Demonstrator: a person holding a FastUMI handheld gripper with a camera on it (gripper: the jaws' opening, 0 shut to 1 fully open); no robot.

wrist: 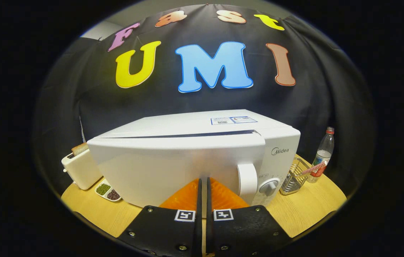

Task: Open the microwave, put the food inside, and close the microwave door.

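The gripper (pixel 203 182) points toward 12 o'clock, its two fingers pressed nearly together with nothing between them.

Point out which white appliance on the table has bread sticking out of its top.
The toaster, left of the microwave, with a slice rising from its slot. The microwave's top is bare. The gripper, fingers together, presses the microwave door.

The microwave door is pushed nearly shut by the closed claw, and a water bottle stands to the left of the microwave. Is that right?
One slip: the gripper view shows the water bottle right of the microwave, by the wire basket. Its door is nearly shut, the closed claw against it.
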